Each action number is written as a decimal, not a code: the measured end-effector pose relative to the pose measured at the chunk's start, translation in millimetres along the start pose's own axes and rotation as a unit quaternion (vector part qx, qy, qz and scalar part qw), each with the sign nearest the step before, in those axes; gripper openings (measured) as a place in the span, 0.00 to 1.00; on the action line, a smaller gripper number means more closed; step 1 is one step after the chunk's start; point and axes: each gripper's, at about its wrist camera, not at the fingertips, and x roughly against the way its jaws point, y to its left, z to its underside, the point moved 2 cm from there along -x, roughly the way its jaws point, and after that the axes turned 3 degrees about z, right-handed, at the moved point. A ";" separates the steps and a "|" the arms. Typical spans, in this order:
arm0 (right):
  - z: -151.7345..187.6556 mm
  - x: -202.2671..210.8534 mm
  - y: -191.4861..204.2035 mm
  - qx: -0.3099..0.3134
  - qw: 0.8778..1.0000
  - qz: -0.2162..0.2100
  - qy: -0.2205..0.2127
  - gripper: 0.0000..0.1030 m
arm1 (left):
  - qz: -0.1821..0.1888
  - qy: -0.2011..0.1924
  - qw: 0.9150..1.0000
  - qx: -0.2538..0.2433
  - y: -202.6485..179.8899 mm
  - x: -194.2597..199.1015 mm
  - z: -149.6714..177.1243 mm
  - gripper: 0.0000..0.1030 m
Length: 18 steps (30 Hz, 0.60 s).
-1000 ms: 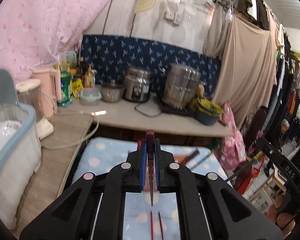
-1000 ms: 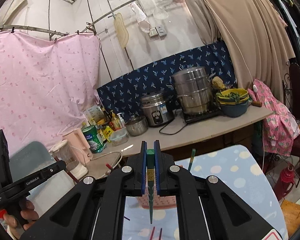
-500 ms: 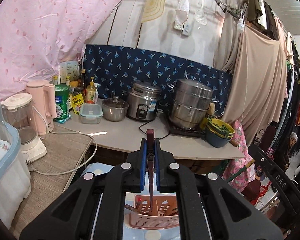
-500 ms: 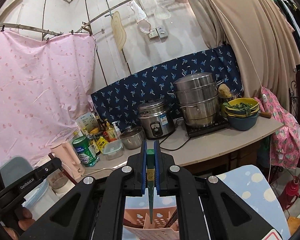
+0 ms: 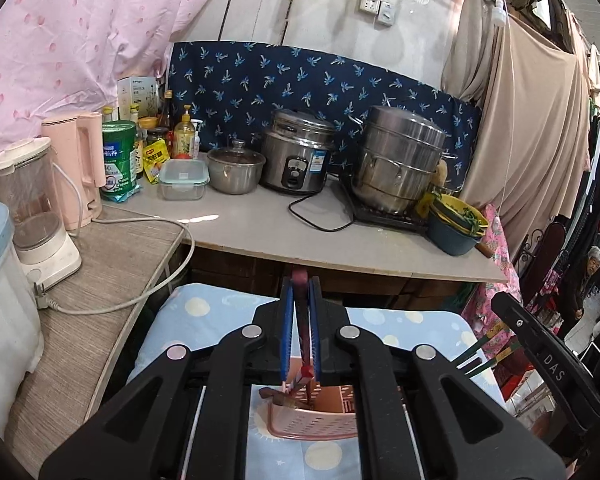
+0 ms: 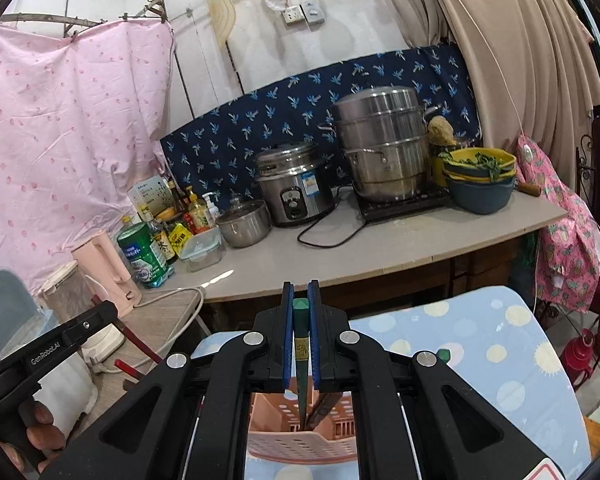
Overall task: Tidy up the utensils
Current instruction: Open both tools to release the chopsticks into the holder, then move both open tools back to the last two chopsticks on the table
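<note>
My left gripper (image 5: 300, 294) is shut on dark red chopsticks (image 5: 300, 280) held upright, their lower ends reaching down into a pink slotted utensil basket (image 5: 312, 420). That basket stands on a table with a blue dotted cloth (image 5: 204, 312). My right gripper (image 6: 300, 296) is shut on green chopsticks (image 6: 300, 320), which point down into the same pink basket (image 6: 300, 444), where dark utensils lie. In the right wrist view the left gripper's body (image 6: 60, 344) shows at the left with its red chopsticks (image 6: 136, 344).
Beyond the blue-clothed table (image 6: 480, 340) runs a grey counter (image 5: 260, 224) with a rice cooker (image 5: 296, 152), a steel steamer (image 5: 400, 160), stacked bowls (image 5: 456, 220), bottles and a pink kettle (image 5: 80, 168). A blender (image 5: 32, 208) stands at the left. A person (image 5: 588, 276) stands far right.
Both grippers moved forward and lower. The pink basket came into view beneath the jaws, and the chopsticks' lower ends now reach into it.
</note>
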 end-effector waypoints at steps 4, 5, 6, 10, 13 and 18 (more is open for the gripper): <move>2.8 1.4 -3.2 0.003 1.000 0.004 0.002 0.07 | -0.003 -0.004 1.000 0.001 -0.7 5.2 0.9 0.09; 2.9 3.4 -3.5 0.004 1.000 0.004 0.001 0.07 | -0.005 -0.004 1.000 0.002 -0.8 7.0 0.9 0.15; 2.9 6.1 -3.7 0.005 1.000 0.004 -0.001 0.07 | -0.007 -0.005 1.000 0.002 -0.9 9.4 1.0 0.21; 2.9 17.7 -3.0 0.010 1.000 0.003 -0.008 0.08 | -0.010 -0.010 1.000 -0.004 -2.9 19.9 2.2 0.24; 5.8 30.8 -1.5 0.013 1.000 -0.002 -0.010 0.10 | -0.012 -0.008 1.000 -0.007 -4.0 29.6 7.1 0.29; 18.5 54.8 0.6 0.018 1.000 -0.010 -0.004 0.10 | -0.021 -0.003 0.999 -0.024 -7.8 47.8 22.2 0.33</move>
